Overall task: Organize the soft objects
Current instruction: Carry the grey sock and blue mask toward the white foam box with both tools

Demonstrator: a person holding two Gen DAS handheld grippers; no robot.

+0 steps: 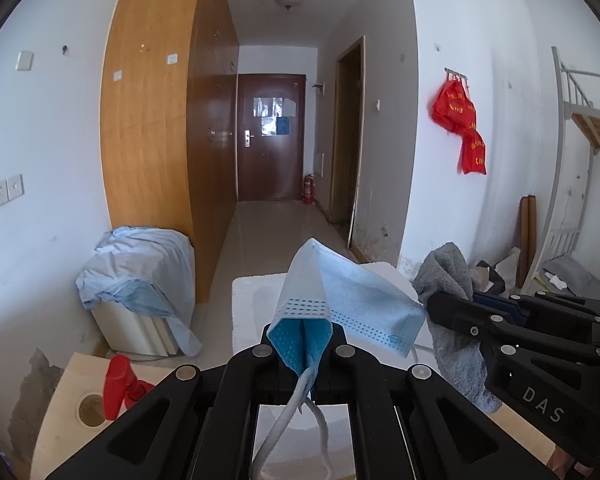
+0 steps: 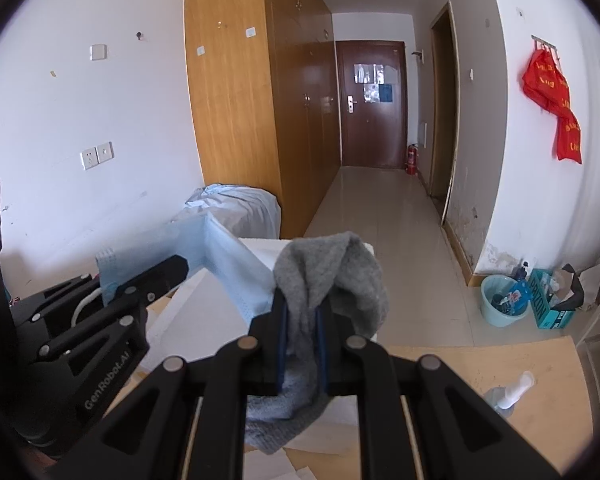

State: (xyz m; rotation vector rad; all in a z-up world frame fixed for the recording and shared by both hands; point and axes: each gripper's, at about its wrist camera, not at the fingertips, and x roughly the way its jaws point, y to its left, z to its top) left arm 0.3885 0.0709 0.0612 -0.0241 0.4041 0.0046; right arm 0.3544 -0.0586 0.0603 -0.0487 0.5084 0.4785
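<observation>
The left gripper (image 1: 304, 344) has its jaws closed tight on a blue face mask (image 1: 340, 300). The mask is pleated, pale blue on one side and a stronger blue on the other, with a dotted seam along its edge; it is pinched at one end and fans upward and to the right in the left wrist view, while its white ear loop (image 1: 296, 412) hangs down between the gripper's arms. The right gripper (image 2: 302, 320) holds a grey cloth (image 2: 328, 280) between narrowly set jaws with dark blue pads. The cloth is fuzzy and thick, bunched above the jaws and hanging limp below them. The two grippers sit just beside each other, the mask's free end close to the cloth.

Beneath them is a light wooden surface (image 2: 460, 364) carrying white foam sheets (image 1: 252, 300); a red object (image 1: 118, 384) stands at its left edge near a round hole. Beyond lies a room with white walls, a tall wooden wardrobe (image 1: 148, 120), a tiled floor (image 2: 380, 208) leading down a corridor to a dark brown door (image 1: 270, 136), and a red fire extinguisher (image 1: 308, 188) beside it. A pale blue sheet (image 1: 136, 272) drapes a low white unit by the wardrobe. A red banner (image 1: 460, 124) with yellow characters, too small to read, hangs from hooks on the right wall. A light blue bucket (image 2: 504, 300) stands on the floor.

The right gripper's arm reads "DAS"; the left gripper's arm reads "GenRobot.AI".
</observation>
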